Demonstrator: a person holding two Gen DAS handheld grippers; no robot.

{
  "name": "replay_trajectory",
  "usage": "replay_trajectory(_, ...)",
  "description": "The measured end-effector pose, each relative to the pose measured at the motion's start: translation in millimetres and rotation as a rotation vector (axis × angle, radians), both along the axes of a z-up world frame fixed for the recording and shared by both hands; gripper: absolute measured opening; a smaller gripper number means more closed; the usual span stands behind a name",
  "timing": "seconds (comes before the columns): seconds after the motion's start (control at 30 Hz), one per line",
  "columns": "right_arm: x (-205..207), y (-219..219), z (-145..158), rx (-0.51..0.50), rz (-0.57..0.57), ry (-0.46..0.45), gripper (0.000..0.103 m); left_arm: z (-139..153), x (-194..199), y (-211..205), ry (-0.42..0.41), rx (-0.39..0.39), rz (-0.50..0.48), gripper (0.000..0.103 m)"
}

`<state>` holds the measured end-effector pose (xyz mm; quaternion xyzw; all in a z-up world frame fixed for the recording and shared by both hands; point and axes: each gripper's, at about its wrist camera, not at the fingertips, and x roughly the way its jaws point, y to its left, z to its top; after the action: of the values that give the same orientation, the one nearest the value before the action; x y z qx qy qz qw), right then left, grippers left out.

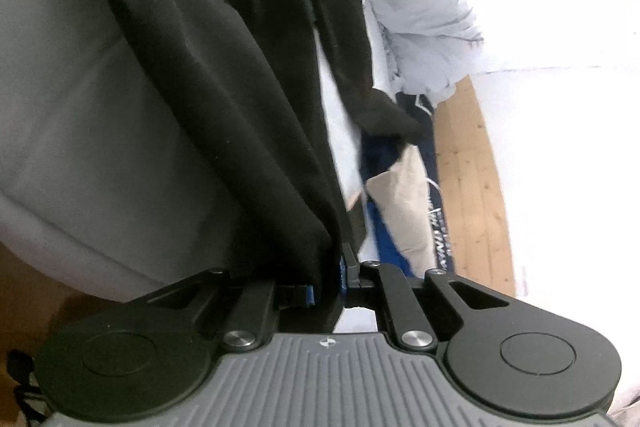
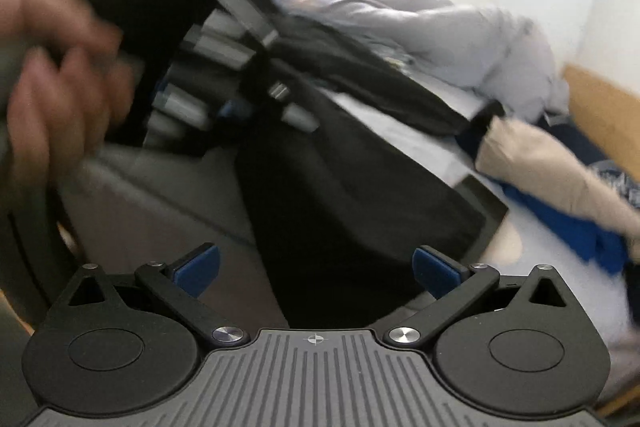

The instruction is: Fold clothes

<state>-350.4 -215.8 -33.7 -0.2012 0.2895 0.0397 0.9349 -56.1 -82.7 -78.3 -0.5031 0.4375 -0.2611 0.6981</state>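
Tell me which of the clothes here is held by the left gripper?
The black garment: the left gripper is shut on its edge. The pale grey-blue cloth, the beige piece and the blue cloth lie loose on the bed.

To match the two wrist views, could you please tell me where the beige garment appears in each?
Left wrist view: beige garment lies right of centre, on blue clothing.
Right wrist view: beige garment lies at the right edge, mid-height.
Shared landmark: the black garment beside it.
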Motion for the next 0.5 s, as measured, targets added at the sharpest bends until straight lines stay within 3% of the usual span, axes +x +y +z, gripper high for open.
replay_trajectory(0.27, 4.7, 35.6, -31.5, -0.367, 0.077, -0.031, 0.099, 5.8, 2.0, 3.6, 0.045, -0.056, 0.012, 0.021)
replay_trajectory(0.33, 8.6, 37.8, -36.0, -0.426, 0.068, -0.031, 0.086, 4.5, 0.4, 11.8, 0.055, -0.061, 0.002, 0.021)
replay_trajectory(0.4, 13.4, 38.9, -40.2, -0.475, 0.048, -0.031, 0.064, 0.9, -3.4, 32.2, 0.056, -0.055, -0.029, 0.021)
replay_trajectory(0.47, 17.5, 38.1, -42.3, -0.491, 0.042, -0.017, 0.057, -0.5, -3.6, 32.3, 0.063, -0.060, -0.029, 0.021)
replay_trajectory(0.5, 18.9, 36.4, -41.2, -0.484, 0.043, -0.009, 0.045, -1.3, -3.8, 32.5, 0.065, -0.061, -0.029, 0.021)
